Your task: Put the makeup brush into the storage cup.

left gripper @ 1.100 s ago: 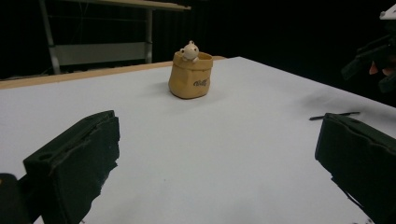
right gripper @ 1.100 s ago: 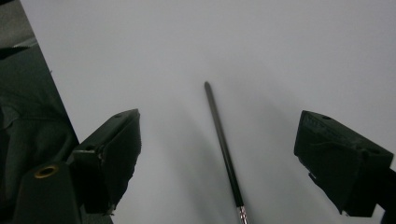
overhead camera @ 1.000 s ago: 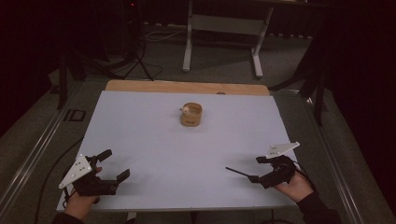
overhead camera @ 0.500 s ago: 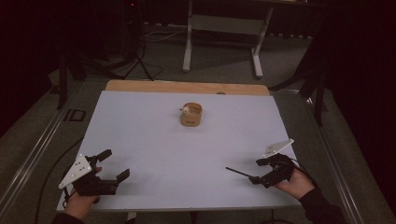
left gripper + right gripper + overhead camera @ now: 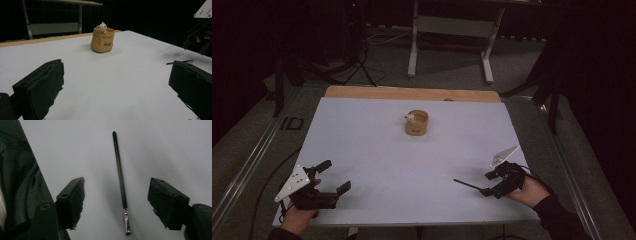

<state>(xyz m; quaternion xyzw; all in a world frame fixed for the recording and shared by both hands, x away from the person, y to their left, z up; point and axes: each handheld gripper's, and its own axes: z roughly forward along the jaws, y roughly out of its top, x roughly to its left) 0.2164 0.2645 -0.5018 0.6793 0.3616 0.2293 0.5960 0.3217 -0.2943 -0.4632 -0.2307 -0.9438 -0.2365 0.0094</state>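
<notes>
Claws both stand spread: the right claw (image 5: 116, 205) straddles a slim black stylus (image 5: 120, 177) lying flat on the white surface (image 5: 377, 150), untouched; the left claw (image 5: 328, 176) rests at the near left corner, well apart from the tan pouch-shaped pot (image 5: 417, 123).

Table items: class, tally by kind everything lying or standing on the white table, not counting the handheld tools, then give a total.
Tan pouch with a small figure inside: 1
Thin black stick: 1
Total: 2
</notes>
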